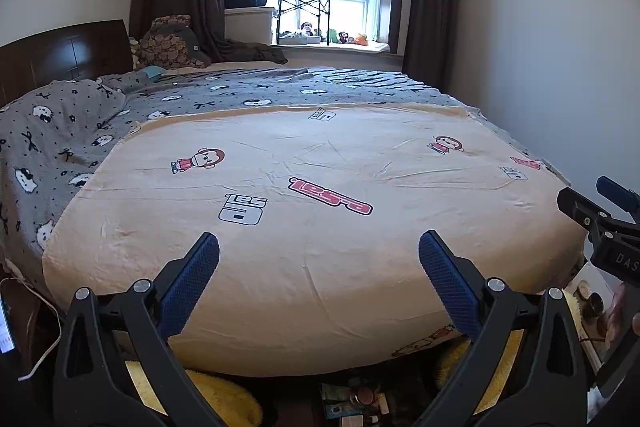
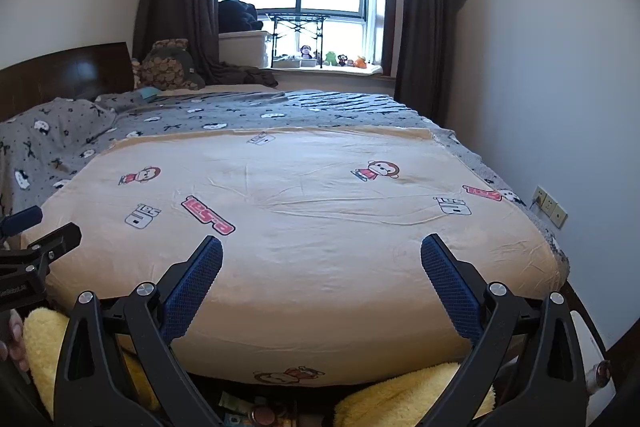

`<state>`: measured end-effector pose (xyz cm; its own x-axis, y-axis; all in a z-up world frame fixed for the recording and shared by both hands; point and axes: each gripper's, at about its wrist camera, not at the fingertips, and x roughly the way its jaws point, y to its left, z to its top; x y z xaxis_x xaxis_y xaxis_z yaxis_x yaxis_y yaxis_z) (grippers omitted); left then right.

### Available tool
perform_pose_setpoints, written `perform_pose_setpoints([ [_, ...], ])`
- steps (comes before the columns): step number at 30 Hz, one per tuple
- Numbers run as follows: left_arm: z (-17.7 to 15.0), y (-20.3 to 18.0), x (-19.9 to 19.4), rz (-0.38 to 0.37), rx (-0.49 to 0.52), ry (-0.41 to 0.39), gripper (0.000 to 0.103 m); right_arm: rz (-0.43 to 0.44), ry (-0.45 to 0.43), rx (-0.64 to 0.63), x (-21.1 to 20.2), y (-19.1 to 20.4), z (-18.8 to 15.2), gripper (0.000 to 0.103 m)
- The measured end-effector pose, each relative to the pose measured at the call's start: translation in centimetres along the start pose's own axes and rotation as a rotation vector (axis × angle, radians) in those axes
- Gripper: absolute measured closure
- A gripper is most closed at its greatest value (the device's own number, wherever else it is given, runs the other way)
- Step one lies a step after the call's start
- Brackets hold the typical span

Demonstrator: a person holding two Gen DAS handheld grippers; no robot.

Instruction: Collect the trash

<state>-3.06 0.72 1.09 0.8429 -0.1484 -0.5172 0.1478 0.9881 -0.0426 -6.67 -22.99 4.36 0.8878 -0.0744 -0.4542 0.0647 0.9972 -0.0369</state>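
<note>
My left gripper (image 1: pixel 319 247) is open and empty, held above the foot of a bed with a cream cartoon-print sheet (image 1: pixel 320 163). My right gripper (image 2: pixel 321 251) is open and empty too, over the same sheet (image 2: pixel 304 195). Each gripper shows at the edge of the other's view: the right one at the right (image 1: pixel 612 219), the left one at the left (image 2: pixel 32 243). Small items, perhaps trash, lie on the floor under the bed's foot edge (image 1: pixel 360 399) and in the right wrist view (image 2: pixel 256 411); they are dark and hard to make out.
A grey patterned blanket (image 1: pixel 80 123) covers the bed's far part, with a dark headboard (image 1: pixel 60 55) at the left. Yellow fluffy fabric (image 2: pixel 400 399) lies on the floor by the bed. A window sill holds toys (image 1: pixel 344 37). Wall sockets (image 2: pixel 550 207) are at the right.
</note>
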Motion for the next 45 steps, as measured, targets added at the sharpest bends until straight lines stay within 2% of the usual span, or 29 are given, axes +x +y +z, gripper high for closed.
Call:
perform_pose_setpoints([
  [7, -0.1, 0.0, 0.1, 0.008, -0.004, 0.004, 0.008, -0.014, 0.008, 0.009, 0.3, 0.2, -0.1, 0.003],
  [45, 0.5, 0.0, -0.7, 0.032, -0.010, -0.021, 0.008, 0.029, 0.017, -0.008, 0.5, 1.5, -0.2, 0.003],
])
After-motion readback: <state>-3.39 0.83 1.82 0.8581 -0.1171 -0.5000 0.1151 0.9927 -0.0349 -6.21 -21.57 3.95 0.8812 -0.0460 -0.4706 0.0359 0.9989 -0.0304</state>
